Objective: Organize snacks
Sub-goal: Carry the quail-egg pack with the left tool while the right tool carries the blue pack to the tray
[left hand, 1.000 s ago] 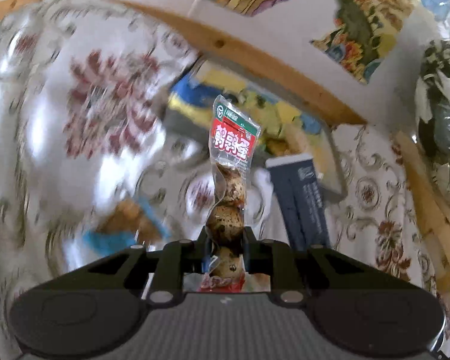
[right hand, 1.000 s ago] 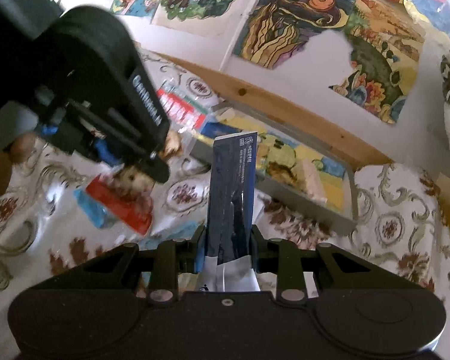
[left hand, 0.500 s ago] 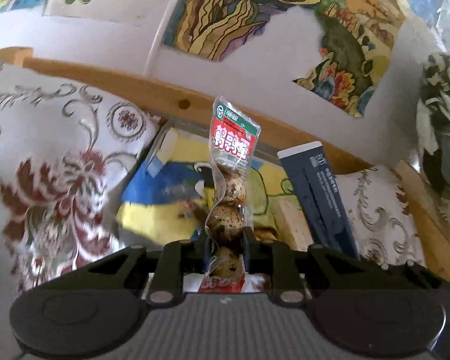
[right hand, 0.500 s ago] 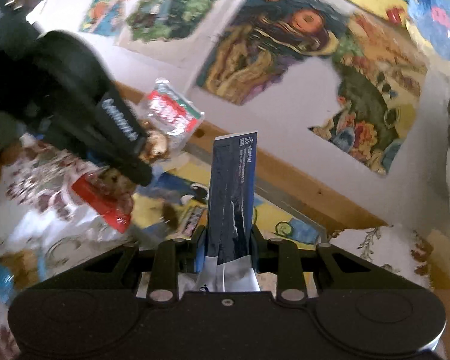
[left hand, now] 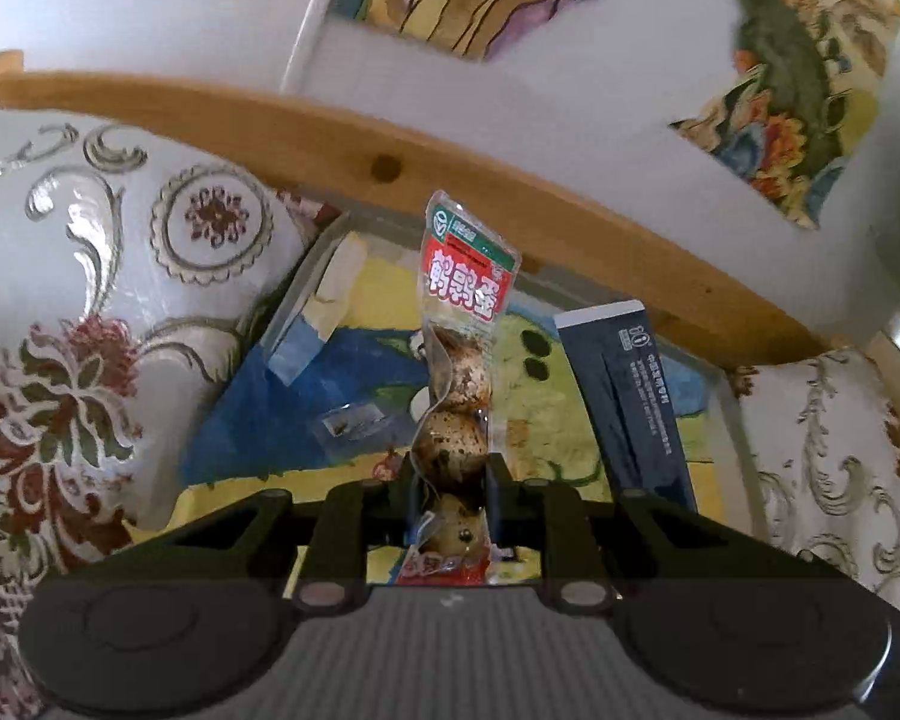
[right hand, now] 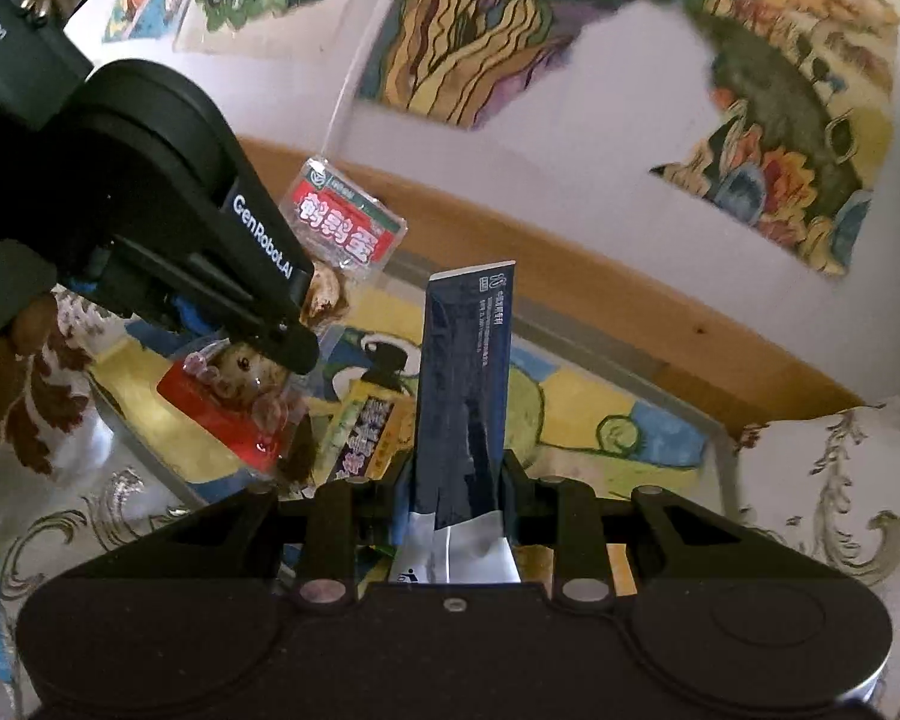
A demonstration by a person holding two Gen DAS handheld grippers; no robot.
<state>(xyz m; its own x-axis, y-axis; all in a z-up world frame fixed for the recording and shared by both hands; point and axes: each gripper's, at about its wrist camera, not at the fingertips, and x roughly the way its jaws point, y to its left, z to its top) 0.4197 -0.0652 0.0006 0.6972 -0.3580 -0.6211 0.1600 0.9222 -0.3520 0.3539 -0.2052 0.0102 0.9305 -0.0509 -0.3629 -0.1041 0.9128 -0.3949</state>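
Snack packet [right hand: 360,429] in tray [right hand: 678,414], right wrist view only

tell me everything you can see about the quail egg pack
The quail egg pack is a narrow clear plastic strip with a red, green-topped label with white characters and three speckled brown eggs stacked below. It stands upright, pinched near its lower end in the shut left claw, above the painted tray, beside the dark blue packet.
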